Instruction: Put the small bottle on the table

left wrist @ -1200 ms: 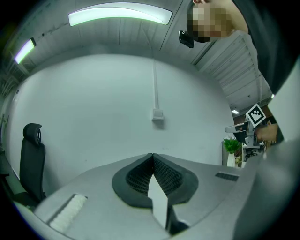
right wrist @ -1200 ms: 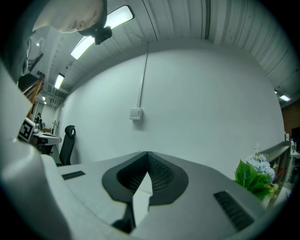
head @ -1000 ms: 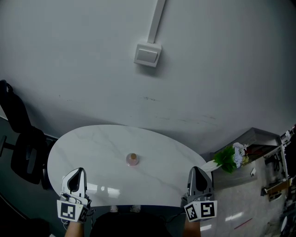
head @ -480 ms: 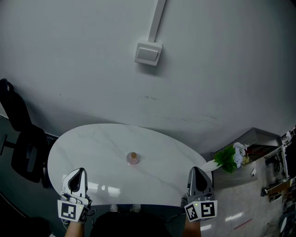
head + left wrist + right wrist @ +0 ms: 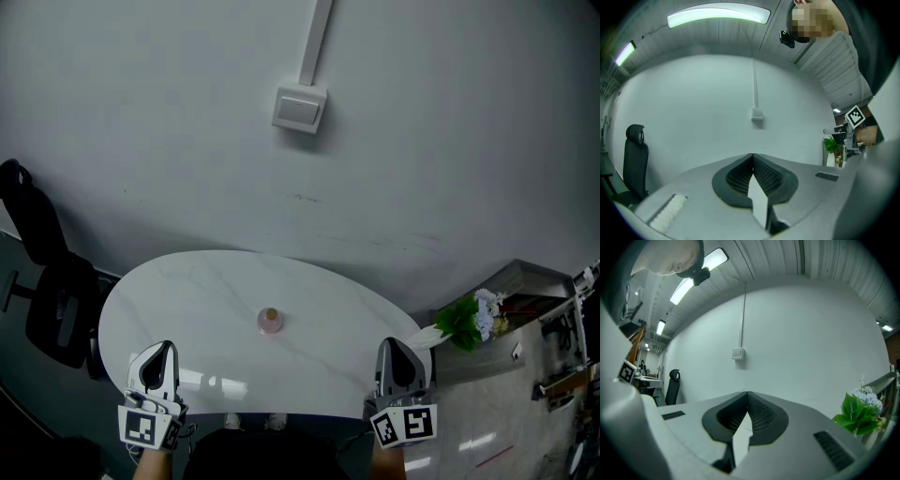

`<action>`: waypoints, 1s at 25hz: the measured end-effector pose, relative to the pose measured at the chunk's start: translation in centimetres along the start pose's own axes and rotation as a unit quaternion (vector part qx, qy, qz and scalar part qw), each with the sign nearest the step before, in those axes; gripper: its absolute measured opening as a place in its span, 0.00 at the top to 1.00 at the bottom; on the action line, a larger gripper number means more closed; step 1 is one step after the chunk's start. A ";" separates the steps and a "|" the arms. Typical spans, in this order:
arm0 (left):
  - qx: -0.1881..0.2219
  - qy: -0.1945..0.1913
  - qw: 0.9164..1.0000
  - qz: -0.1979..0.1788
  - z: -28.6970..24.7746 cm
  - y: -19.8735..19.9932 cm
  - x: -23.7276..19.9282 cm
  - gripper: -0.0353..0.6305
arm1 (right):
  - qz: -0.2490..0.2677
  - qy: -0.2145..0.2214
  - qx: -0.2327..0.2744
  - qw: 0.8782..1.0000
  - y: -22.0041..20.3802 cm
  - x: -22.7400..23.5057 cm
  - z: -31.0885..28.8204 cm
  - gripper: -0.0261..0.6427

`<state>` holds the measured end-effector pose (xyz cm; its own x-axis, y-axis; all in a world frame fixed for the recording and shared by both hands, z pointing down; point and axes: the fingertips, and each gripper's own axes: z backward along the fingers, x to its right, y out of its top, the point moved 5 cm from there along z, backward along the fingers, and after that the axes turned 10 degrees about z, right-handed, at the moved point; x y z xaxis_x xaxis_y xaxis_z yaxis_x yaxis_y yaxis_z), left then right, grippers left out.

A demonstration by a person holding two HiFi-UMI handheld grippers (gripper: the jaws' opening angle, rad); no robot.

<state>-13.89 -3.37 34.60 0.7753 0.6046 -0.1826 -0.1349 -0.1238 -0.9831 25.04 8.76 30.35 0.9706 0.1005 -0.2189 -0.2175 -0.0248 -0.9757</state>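
Note:
A small pinkish bottle with a tan cap (image 5: 270, 321) stands upright near the middle of the white marble oval table (image 5: 187, 291). At the table's near left edge my left gripper (image 5: 158, 351) is held with its jaws closed together and empty. The right gripper (image 5: 393, 349) sits at the near right edge, also shut on nothing. Both point toward the wall, well short of the bottle. In the left gripper view the left gripper (image 5: 752, 155) shows its tips meeting, as does the right gripper (image 5: 747, 393) in the right gripper view. Neither gripper view shows the bottle.
A black office chair (image 5: 42, 281) stands left of the table. A green plant with pale flowers (image 5: 466, 319) sits to the right beside grey shelving (image 5: 525, 291). A wall switch box (image 5: 299, 109) with a conduit hangs on the grey wall behind.
The right gripper has shifted slightly left and toward me. The left gripper and the bottle stay where they were.

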 end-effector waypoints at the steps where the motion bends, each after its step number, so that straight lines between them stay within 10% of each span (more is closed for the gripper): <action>1: 0.000 0.001 1.000 0.000 0.1 0.0 0.1 0.94 | 0.003 0.005 -0.002 1.000 0.0 -0.1 0.0 0.95; 25: 0.004 0.015 1.000 0.001 1.9 0.0 0.3 0.94 | 0.014 0.037 0.000 0.999 0.0 -1.7 -0.2 0.95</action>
<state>-14.84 -1.74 34.48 0.7931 0.5805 -0.1844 -0.1412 -0.1193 -0.9828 23.39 8.37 30.76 0.9690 0.0267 -0.2455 -0.2448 -0.0261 -0.9692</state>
